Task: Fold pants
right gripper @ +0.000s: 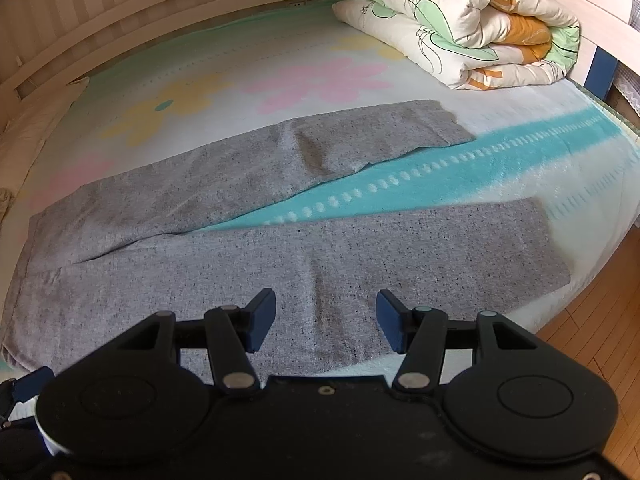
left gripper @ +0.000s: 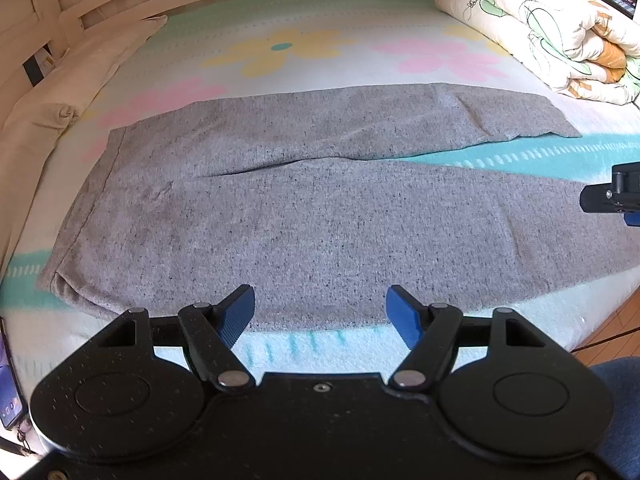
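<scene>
This is a bedroom in a home. A wide bed (right gripper: 520, 152) fills nearly the whole of both views, covered with a sheet printed in pink and yellow flowers and teal bands. At one o'clock a thick quilt (right gripper: 460, 28) with a green and orange leaf print lies rolled up on the mattress. A cream slatted headboard (left gripper: 100, 4) curves from nine to twelve o'clock, with a pale pillow (left gripper: 60, 92) against it at ten o'clock. Wooden floorboards (right gripper: 592, 332) show past the mattress edge at four o'clock. A phone (left gripper: 9, 392) on a cable lies at eight o'clock.
</scene>
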{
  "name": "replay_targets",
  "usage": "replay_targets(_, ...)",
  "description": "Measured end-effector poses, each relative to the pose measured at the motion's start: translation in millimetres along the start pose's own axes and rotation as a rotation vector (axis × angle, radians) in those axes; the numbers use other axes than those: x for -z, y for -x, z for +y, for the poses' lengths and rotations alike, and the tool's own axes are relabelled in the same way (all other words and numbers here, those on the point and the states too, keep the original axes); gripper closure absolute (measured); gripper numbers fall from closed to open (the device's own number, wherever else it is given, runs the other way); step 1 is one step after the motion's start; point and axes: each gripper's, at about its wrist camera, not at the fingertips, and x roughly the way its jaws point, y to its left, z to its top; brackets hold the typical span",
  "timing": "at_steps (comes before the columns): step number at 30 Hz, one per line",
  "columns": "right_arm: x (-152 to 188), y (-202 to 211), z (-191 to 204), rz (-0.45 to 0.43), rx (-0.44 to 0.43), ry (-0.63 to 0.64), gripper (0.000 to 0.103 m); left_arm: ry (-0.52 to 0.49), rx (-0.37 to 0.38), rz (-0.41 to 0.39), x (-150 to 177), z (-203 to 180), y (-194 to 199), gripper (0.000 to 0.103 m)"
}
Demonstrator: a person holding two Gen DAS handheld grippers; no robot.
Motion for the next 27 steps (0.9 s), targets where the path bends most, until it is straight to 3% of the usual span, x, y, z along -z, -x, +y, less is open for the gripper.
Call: replay_targets(27, 0.6, 0.8, 5.3, 0.008, 0.001, 0.029, 0.045, 0.002, -0.001, 0.007, -0.1, -0.4, -0.3, 0.03)
